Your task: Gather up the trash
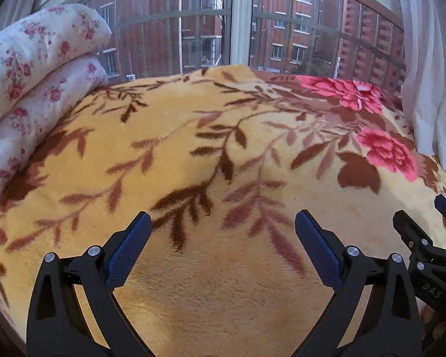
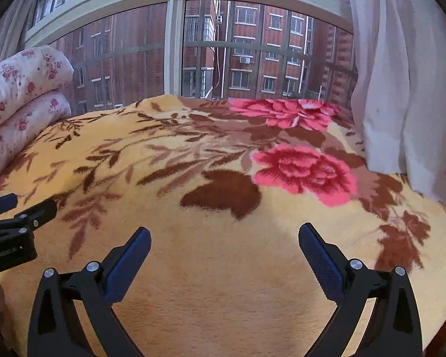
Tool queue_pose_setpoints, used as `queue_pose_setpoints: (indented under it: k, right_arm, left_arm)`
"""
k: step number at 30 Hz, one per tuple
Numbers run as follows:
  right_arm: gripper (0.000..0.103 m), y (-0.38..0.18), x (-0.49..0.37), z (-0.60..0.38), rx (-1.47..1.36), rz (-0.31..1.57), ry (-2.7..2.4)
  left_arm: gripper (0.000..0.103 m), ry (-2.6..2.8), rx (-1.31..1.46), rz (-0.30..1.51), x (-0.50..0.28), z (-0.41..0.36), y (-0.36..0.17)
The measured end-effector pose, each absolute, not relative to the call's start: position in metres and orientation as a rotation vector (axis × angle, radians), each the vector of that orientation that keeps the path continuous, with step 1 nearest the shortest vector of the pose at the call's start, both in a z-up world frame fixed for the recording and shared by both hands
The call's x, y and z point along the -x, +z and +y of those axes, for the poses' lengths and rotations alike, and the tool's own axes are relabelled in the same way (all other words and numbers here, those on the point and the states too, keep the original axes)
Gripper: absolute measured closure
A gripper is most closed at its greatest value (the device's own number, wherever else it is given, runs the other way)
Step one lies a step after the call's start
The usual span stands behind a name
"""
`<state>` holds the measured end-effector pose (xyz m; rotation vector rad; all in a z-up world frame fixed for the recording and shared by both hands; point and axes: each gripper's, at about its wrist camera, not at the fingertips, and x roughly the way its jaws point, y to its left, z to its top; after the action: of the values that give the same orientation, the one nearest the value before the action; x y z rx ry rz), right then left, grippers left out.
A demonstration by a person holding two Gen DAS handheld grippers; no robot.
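Left gripper [image 1: 223, 226] and right gripper [image 2: 224, 238] both spread wide, empty, hovering over bed blanket [image 1: 193, 282]. Possible trash: small pale scrap [image 1: 363, 88] on far pink flower, too small to confirm. Likely light, soft; pinch its edge.

Both tools look alike: the left gripper [image 1: 223, 229] and the right gripper [image 2: 224, 238] have matte black plastic arms with slotted cut-outs, round silver pivot screws [image 1: 94, 250], and blue ribbed pads [image 2: 128, 267] lining the jaws. White lettering [image 1: 431, 290] marks one black body at the lower right of the left view.
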<state>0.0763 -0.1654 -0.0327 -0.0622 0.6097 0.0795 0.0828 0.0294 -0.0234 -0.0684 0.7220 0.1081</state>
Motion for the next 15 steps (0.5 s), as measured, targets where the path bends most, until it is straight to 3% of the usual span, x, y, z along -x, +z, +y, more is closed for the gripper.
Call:
queue_pose_setpoints:
  k: [15]
  right_arm:
    - [0.005, -0.044, -0.079, -0.170, 0.027, 0.635, 0.069]
  left_arm:
    - [0.008, 0.089, -0.043, 0.763, -0.097, 0.012, -0.036]
